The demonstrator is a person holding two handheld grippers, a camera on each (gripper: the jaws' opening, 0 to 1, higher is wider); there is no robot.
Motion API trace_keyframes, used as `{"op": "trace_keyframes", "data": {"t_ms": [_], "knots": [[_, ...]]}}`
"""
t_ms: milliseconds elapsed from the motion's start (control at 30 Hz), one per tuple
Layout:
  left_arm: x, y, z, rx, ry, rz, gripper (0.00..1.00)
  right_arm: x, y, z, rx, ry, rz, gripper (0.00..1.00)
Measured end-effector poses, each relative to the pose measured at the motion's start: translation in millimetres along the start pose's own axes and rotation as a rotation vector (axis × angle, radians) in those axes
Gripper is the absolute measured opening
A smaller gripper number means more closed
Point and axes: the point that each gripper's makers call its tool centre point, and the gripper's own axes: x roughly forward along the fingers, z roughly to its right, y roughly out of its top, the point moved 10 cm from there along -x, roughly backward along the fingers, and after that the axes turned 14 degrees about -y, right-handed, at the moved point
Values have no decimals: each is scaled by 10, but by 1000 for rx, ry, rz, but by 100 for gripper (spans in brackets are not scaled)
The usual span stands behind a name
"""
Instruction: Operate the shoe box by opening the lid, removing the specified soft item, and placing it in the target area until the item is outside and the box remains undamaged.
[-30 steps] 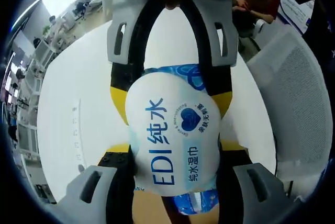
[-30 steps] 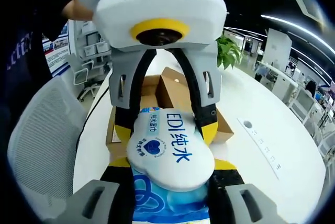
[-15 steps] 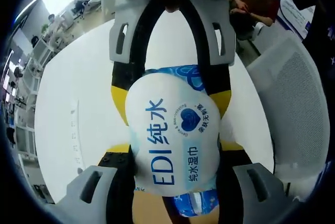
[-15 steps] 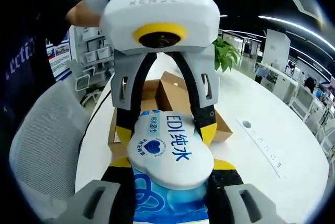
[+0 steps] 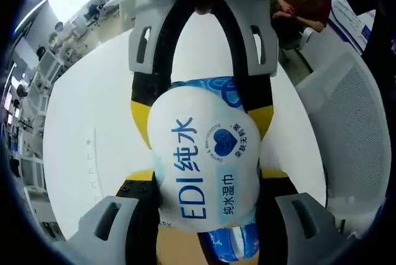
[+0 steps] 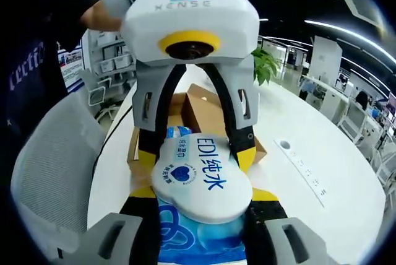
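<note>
Above white table (image 5: 93,104), both grippers (image 5: 204,181) (image 6: 198,200) clamp opposite ends of wipes pack (image 5: 201,160).

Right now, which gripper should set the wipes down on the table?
Probably the right gripper. Both grip the wipes pack, but the left gripper sits on the shoe box side; the right is toward bare table.

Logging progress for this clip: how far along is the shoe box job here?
Done: the shoe box sits open on the white table, wet wipes pack out. In hand: left gripper and right gripper both clamp the pack in the air. Left: setting it down.
</note>
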Motion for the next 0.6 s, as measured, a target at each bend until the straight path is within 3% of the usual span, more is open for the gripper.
{"op": "trace_keyframes", "data": {"t_ms": [600], "knots": [[340, -170, -70, -67, 14, 21, 62, 241, -238, 34, -52, 64, -15, 47]]}}
